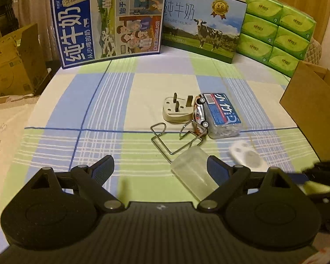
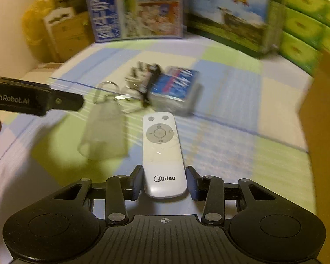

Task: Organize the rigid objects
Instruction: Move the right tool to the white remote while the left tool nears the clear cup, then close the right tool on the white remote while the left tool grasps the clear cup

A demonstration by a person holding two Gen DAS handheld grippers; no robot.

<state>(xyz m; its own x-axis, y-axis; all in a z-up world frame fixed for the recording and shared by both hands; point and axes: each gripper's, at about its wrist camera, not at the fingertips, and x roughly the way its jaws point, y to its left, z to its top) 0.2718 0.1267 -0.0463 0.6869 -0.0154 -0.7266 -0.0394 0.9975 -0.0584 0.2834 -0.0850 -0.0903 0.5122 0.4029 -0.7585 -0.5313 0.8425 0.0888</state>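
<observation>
I am straddling the near end of the white remote (image 2: 162, 151) with my right claw (image 2: 165, 181), pads not yet pressing, lining up a lengthwise grip. My left claw (image 1: 160, 169) is hanging wide open beside the clear cup (image 1: 194, 173) lying on the checked bench (image 1: 81, 110).

Right wrist fisheye view. The right hand-held gripper (image 2: 164, 181) brackets the lower end of a white Midea remote (image 2: 162, 154) lying on the checked cloth (image 2: 231, 114); narrow gaps separate pads and casing. Left of the remote, a clear plastic cup (image 2: 104, 129); beyond, a blurred blue-labelled box (image 2: 176, 90).
</observation>
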